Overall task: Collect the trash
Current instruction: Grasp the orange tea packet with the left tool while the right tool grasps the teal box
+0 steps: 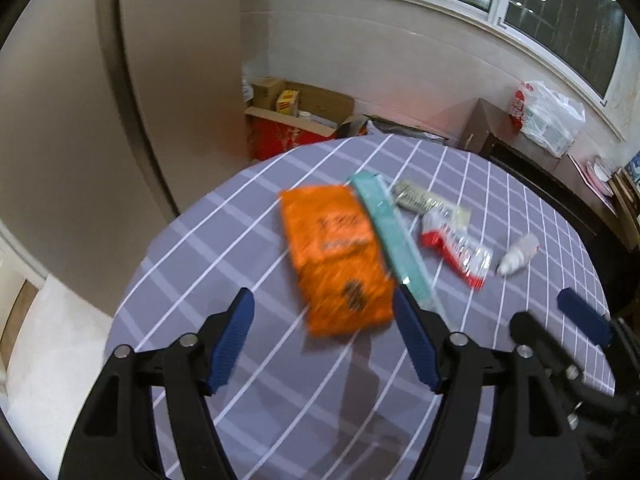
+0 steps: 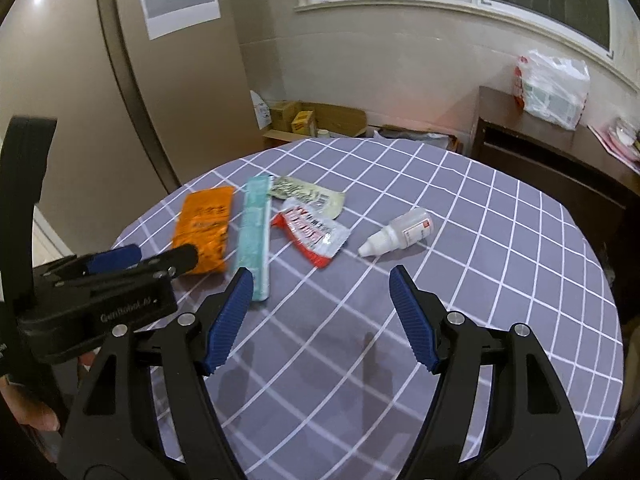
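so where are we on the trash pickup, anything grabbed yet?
Done: nothing. No bin or bag for the trash is in view. In hand: nothing; the left gripper and right gripper are both open and empty above the table. Left: all five pieces on the cloth, the orange packet, teal wrapper, red-and-white wrapper, pale sachet and small white bottle.
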Motion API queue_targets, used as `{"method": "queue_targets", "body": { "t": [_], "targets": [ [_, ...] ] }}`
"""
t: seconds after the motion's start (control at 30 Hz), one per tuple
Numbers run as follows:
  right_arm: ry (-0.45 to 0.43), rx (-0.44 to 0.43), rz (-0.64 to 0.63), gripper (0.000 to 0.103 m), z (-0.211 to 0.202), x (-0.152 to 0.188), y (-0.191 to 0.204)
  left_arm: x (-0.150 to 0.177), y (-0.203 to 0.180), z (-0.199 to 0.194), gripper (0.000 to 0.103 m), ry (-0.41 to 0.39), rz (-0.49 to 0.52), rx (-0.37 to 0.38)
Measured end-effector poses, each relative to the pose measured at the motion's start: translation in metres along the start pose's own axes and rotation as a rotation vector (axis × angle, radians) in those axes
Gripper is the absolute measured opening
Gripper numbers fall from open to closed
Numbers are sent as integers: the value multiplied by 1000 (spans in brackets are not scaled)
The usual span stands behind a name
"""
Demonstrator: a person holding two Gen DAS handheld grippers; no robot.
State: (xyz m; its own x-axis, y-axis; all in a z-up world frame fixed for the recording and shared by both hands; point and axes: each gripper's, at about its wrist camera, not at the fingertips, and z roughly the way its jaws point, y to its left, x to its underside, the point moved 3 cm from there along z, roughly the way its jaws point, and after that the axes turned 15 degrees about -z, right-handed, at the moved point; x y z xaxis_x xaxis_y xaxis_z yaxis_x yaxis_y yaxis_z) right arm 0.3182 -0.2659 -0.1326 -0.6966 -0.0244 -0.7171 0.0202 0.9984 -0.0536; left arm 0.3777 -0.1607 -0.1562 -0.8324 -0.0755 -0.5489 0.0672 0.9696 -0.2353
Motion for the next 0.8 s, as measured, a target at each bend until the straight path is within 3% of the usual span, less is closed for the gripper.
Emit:
{"method": "queue_targets", "body": {
  "t": [0.23,0.3,0.4,0.8],
  "targets": [
    [25,-9,14,70,19,-3,-8,-9,-7,34,74,14,35,-68],
    [28,-13,8,70,23,-4,-6,-8,-5,33,58,-14,58,-96],
    [34,-29,-4,70,28,-6,1,-9,4,29,57,-15,42,-61],
    [105,-114,-99,70,57,-21,52,-8,65,1,56,-52,-53,-61]
  ]
}}
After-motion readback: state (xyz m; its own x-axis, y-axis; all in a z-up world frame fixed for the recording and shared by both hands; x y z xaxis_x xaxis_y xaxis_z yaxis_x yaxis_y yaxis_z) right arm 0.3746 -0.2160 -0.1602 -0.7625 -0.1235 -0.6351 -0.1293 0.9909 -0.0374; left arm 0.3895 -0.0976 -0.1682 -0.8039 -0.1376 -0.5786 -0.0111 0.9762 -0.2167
